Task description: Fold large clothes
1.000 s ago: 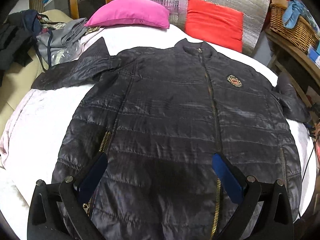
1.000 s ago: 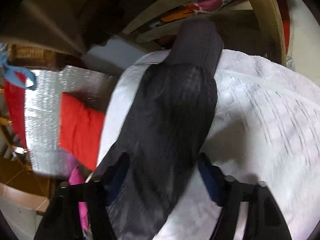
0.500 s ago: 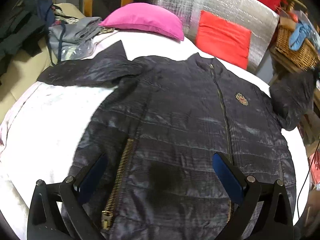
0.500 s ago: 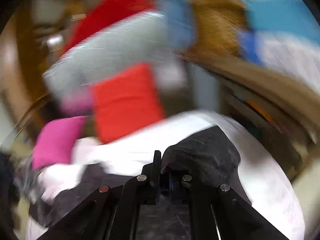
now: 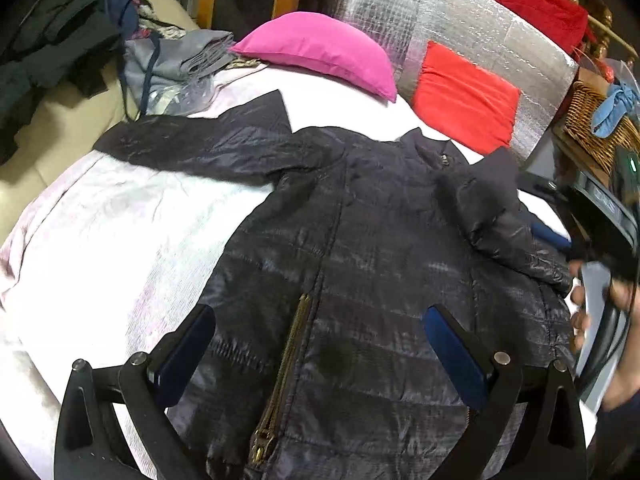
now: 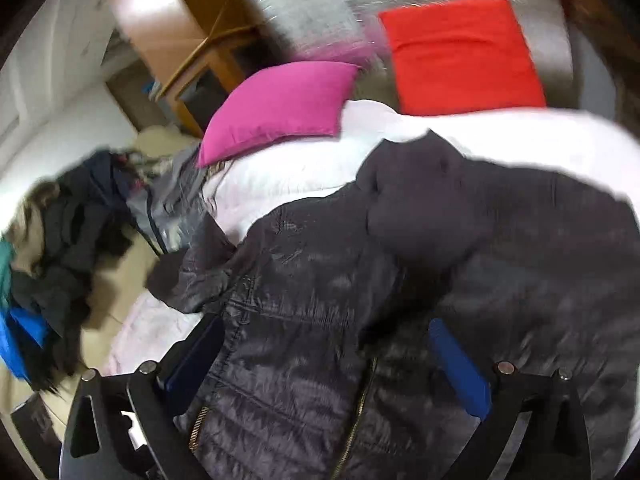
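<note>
- Black and quilted, the jacket [image 5: 360, 264] lies front side up on the white bed cover [image 5: 120, 232]. Its long axis runs from near to far, with the collar [image 5: 434, 152] pointing to the far side, toward the pillows, and the hem at the near side.
- Its left sleeve [image 5: 188, 148] stretches out flat to the left, almost across the long axis.
- Its right sleeve [image 5: 496, 216] is folded inward and lies on top of the chest, the cuff near the collar.
- A brass pocket zipper [image 5: 280, 376] runs near to far on the left half of the front.
- The left gripper [image 5: 320, 344] hovers over the near part of the jacket with its jaws spread wide; nothing is between them.
- The right gripper [image 6: 324, 356] is above the right half of the jacket, its jaws are opening, and the pads press on nothing.
- A pink pillow [image 5: 320, 52] and a red pillow [image 5: 460, 100] stand at the far side, before a silver foil sheet [image 5: 460, 24].
- A pile of clothes [image 5: 60, 48] lies far left, beside the bed.
</note>
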A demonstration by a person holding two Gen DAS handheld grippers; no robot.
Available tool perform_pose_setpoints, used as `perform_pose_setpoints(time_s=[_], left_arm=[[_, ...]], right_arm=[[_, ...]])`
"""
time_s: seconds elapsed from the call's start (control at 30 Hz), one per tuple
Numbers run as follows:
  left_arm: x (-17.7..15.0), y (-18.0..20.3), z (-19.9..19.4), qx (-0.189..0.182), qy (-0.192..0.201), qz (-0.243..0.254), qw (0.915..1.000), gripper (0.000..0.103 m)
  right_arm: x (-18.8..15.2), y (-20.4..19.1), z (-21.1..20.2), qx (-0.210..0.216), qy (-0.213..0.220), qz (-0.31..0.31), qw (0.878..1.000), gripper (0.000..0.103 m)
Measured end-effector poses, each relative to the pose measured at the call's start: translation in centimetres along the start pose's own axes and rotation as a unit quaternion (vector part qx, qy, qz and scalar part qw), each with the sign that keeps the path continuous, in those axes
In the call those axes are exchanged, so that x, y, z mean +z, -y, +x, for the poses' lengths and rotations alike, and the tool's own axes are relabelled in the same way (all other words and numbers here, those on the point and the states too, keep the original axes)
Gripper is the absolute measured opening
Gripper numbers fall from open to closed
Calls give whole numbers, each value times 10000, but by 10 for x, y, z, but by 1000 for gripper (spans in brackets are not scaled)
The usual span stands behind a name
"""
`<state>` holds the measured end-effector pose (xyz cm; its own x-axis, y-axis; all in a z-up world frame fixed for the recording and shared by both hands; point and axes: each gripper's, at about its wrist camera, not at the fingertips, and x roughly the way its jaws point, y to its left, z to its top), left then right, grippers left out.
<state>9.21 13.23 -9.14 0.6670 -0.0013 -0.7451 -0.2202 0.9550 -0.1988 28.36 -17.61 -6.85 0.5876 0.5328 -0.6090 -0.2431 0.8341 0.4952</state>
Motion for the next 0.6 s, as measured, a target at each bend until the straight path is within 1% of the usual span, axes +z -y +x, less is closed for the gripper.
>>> perform_pose_setpoints(time_s=[0.03,0.1,0.13,0.2,0.23,0.27,0.33,0.4,0.43,0.47,0.5,0.53,0.6], left_arm=[[5,3,3,-50,-21,20,10000,103],[16,12,10,-188,-57,41,9998,103],[24,19,16,-280,-112,76,9995,103],[42,36,29,-492,-243,84,9985,103],[52,47,37,-638,-291,104,9975,103],[60,57,44,-690,-343,177,9969,103],[76,88,58,-567,-363,456,9967,103],[86,127,71,-508,-351,958,9935,103],[87,144,74,-436,-327,1216,9911,103],[85,169,80,-306,-305,1640,9855,103],[82,191,86,-166,-268,2072,9778,103],[79,209,95,31,-250,2402,9704,103],[76,237,114,362,-253,2796,9591,103]], right_arm=[[-1,9,-7,88,94,214,9997,103],[-6,38,-33,309,328,731,9963,103],[-7,48,-40,327,430,911,9944,103],[-15,73,-71,327,609,1236,9899,103],[-19,83,-77,311,664,1344,9882,103],[-22,94,-85,248,718,1440,9867,103],[-28,112,-94,185,781,1572,9843,103],[-33,127,-107,198,844,1700,9816,103],[-37,130,-105,209,875,1723,9809,103],[-40,135,-109,225,950,1767,9794,103],[-44,140,-111,234,991,1838,9777,103],[-50,142,-106,253,1002,1880,9767,103],[-60,148,-104,287,1018,1969,9747,103]])
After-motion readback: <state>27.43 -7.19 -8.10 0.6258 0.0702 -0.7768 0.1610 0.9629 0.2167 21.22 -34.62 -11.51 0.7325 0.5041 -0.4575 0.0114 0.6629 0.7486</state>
